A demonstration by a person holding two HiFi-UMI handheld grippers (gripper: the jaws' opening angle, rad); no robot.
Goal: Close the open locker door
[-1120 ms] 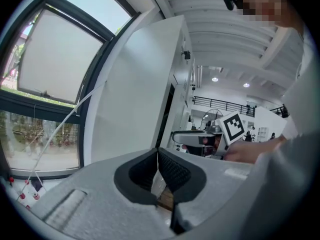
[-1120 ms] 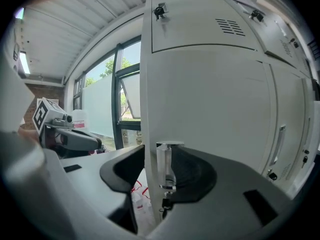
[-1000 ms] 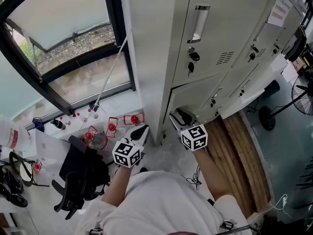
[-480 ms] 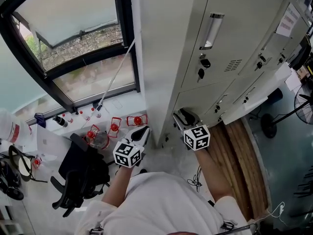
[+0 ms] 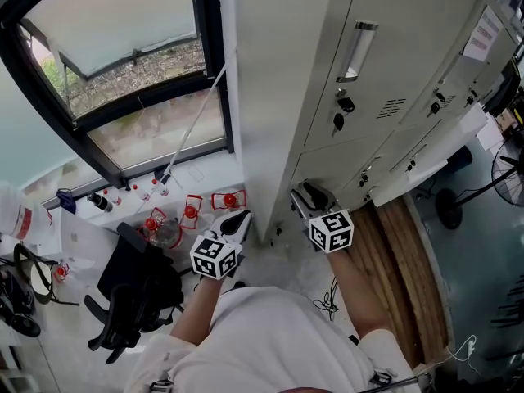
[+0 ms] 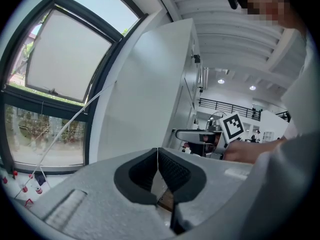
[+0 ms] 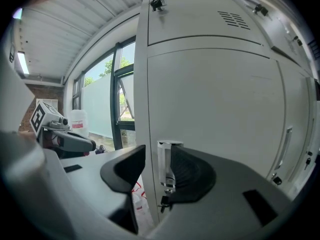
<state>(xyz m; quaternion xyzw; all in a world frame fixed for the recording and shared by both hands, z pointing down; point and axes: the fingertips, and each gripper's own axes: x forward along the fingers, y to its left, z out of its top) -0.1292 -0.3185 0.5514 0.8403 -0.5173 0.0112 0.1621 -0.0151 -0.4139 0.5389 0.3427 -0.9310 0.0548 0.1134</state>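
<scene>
Shifted rightward in the head view since a second ago, the grey locker bank (image 5: 270, 72) towers in front of you beside the dark-framed window (image 5: 123, 80), while both of your tools sit about where they were. The open locker door (image 5: 426, 160) juts out from the lower row, off to the right of your right tool (image 5: 309, 196) and apart from it. That tool stands released, its jaws having just narrowed a little; a chrome door handle (image 7: 165, 166) shows in the gap between them, close beside the right-hand jaw. Your left tool (image 5: 237, 222) hangs clenched on nothing near the bank's corner. Red-capped bottles (image 5: 190, 213) dot the floor below the window.
</scene>
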